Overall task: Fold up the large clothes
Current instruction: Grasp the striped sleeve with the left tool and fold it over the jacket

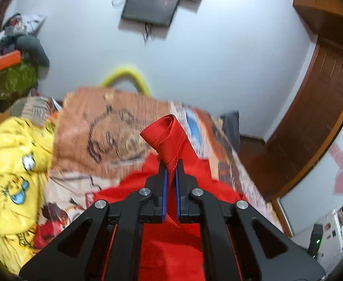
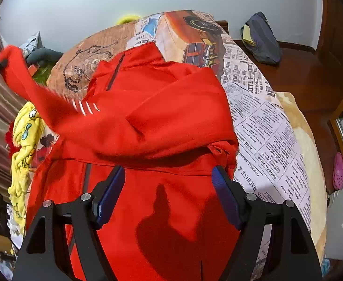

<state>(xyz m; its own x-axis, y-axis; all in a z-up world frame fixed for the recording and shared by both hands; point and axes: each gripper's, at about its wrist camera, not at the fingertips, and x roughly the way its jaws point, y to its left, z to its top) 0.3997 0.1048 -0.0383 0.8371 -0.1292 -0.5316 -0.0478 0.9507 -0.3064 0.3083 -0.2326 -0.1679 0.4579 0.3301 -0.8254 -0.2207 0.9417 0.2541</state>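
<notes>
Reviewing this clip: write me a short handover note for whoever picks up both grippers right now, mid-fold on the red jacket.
Left gripper: shut on the cuff of the red jacket's sleeve, held raised above the bed.
Right gripper: open, holding nothing, hovering over the jacket's lower body.
Red zip-up fabric jacket: lying on the newspaper-print bedsheet; its other sleeve is already folded across the chest. A yellow cartoon-print garment lies beside it.
Done: one sleeve folded in.
Left: lay the raised sleeve across the body, then fold the jacket up and flatten it.
</notes>
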